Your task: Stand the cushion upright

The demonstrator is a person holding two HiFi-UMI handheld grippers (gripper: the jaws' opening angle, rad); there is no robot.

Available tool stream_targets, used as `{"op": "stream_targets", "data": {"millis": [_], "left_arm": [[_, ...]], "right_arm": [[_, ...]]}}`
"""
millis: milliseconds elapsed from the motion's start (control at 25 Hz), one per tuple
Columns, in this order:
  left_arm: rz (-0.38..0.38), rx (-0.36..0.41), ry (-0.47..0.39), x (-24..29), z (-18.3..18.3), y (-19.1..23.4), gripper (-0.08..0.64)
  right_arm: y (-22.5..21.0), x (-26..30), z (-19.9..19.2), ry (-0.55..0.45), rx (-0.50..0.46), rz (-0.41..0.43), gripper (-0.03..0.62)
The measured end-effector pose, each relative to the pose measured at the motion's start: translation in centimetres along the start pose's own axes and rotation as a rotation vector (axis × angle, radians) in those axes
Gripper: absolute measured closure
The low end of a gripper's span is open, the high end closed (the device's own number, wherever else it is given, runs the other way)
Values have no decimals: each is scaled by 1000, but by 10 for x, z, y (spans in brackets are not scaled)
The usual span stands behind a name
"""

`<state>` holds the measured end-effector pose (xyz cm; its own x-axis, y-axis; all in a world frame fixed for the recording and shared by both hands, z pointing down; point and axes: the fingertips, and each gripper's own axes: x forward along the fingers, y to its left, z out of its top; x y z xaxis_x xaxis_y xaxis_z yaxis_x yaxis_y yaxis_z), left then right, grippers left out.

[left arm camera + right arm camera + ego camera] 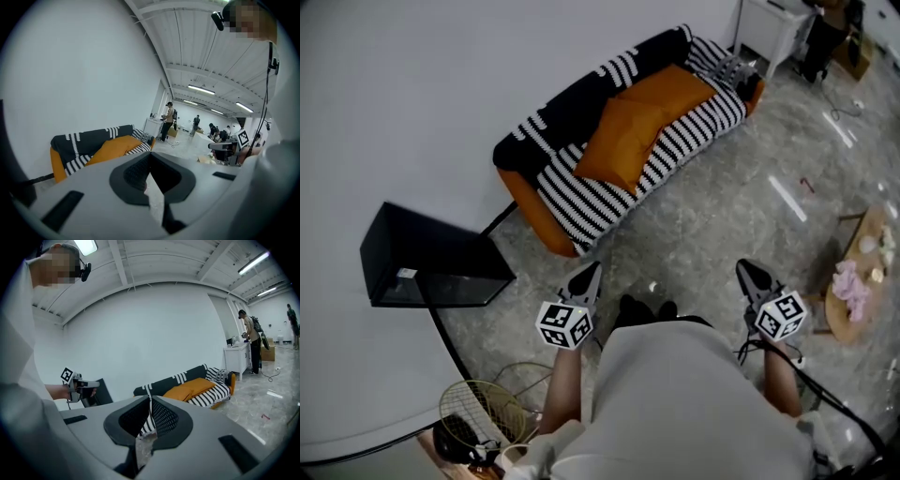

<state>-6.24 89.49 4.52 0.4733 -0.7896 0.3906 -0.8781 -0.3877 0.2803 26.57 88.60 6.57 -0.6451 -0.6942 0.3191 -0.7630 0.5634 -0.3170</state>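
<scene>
Cushion (621, 142) lies flat on the sofa (572, 211), well ahead of our left tool (589, 274) and right tool (750, 272), both closed on nothing; we judge it soft, light and floppy, best pinched at two neighbouring corners, one per tool.

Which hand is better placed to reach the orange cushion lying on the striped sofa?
Left, marginally. The left tool lines up more directly with the cushion; the right tool is off to the side. Both are shut, empty and well short of the sofa.
</scene>
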Motion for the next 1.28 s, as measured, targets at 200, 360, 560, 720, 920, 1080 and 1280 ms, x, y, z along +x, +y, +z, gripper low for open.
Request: {"op": "stream_targets", "data": {"millis": [200,360,560,720,920,1080,1280], "left_arm": [[11,-11,16,4,-5,2,558],[18,-11,23,9,-2,10,558],[15,-8,45,24,4,29,558],[-3,-7,48,44,18,50,558],[-34,2,58,64,37,76,558],[-54,7,66,81,50,94,558],[-73,7,84,97,60,123,558]], "right_arm": [[2,10,1,6,4,24,552],[0,22,2,14,5,25,552],[-8,38,3,35,16,-4,552],[-17,61,11,34,25,-33,552],[-17,88,26,31,37,-61,552],[-22,111,36,36,43,-78,552],[-22,144,47,53,46,-99,552]]}}
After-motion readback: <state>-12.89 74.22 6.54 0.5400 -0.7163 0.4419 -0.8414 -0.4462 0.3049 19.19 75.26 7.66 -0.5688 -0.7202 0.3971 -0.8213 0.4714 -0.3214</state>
